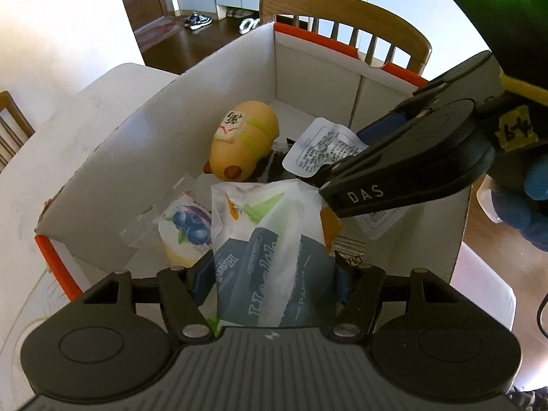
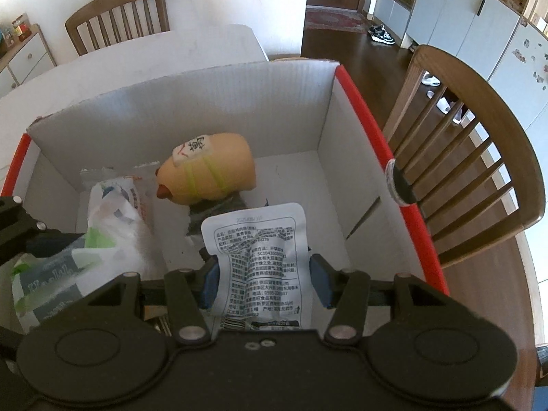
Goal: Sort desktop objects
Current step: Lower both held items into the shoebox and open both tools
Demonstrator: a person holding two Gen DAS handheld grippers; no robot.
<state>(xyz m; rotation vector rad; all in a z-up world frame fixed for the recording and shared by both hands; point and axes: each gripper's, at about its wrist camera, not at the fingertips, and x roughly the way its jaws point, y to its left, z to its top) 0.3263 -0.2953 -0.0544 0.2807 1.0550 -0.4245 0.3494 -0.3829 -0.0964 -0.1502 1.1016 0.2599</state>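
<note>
A white cardboard box with red edges (image 1: 113, 157) (image 2: 363, 113) stands on the table. Inside lie a tan hot-dog shaped toy (image 1: 245, 138) (image 2: 209, 171) and a blueberry packet (image 1: 186, 229). My left gripper (image 1: 274, 274) is shut on a white and grey tissue pack (image 1: 270, 250) (image 2: 68, 250) and holds it over the box. My right gripper (image 2: 263, 281) (image 1: 346, 167) holds a white printed sachet (image 2: 260, 257) (image 1: 323, 147) between its blue pads, over the box's right part.
The box sits on a white table (image 1: 24, 185) (image 2: 137, 58). Wooden chairs stand behind the box (image 1: 342, 17) and at its right (image 2: 479, 157), another at the far side (image 2: 116, 13). Dark wooden floor and white cabinets (image 2: 462, 13) lie beyond.
</note>
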